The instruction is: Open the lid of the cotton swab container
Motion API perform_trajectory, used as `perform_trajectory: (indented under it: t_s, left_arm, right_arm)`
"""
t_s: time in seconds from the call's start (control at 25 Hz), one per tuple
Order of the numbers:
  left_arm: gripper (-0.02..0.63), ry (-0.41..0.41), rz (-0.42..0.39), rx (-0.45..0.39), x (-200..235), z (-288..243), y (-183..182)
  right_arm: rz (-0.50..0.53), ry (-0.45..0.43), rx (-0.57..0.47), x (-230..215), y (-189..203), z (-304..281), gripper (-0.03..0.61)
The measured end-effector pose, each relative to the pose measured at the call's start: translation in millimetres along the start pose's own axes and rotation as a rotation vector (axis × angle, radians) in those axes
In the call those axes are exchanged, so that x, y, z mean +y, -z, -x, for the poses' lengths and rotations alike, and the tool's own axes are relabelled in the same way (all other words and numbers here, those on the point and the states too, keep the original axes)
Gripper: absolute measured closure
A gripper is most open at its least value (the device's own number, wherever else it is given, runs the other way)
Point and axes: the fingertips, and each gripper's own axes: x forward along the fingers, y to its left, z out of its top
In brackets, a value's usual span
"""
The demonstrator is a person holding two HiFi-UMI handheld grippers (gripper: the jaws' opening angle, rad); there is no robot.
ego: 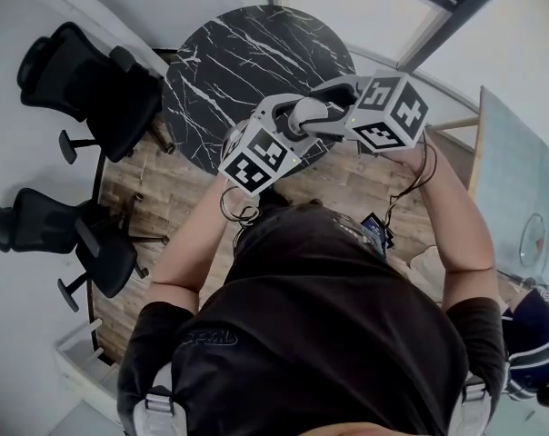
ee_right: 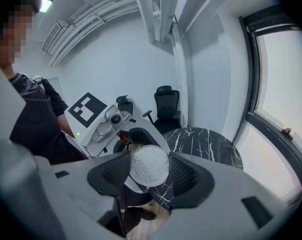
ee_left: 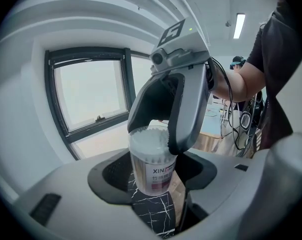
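The round black marble table (ego: 247, 71) stood on a wood floor (ego: 165, 189), with two black office chairs (ego: 93, 80) off to one side of it, one close by its edge and the other farther back. A person in a dark shirt (ego: 320, 334) stood at the table's near edge, both arms raised, so the two tools met in the air above that edge rather than resting on the top.

The left gripper (ee_left: 151, 184) was clamped around the body of the cotton swab container (ee_left: 153, 169), a clear tub with a printed label, held upright over the table. The right gripper (ee_right: 148, 173) came in from the opposite side, and its two dark fingers (ee_left: 183, 119) were closed on the container's upper end, pressing either side of the lid (ee_right: 148, 165), through which the white swab tips showed.
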Motion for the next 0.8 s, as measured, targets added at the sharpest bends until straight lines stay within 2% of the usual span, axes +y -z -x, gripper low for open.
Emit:
perform_trajectory:
  t_s: [0.48,0.8]
  left_arm:
    - [0.344,0.028,0.016,-0.043,-3.2,-0.9,-1.3]
    - [0.345,0.048,0.02,-0.1,-5.4,0.6,-7.4]
  right_arm:
    - [-0.06,-0.061,0.021,-1.2,3.7,1.5,0.327]
    - [-0.096,-0.104,0.024,-1.1,3.5,6.6,0.327]
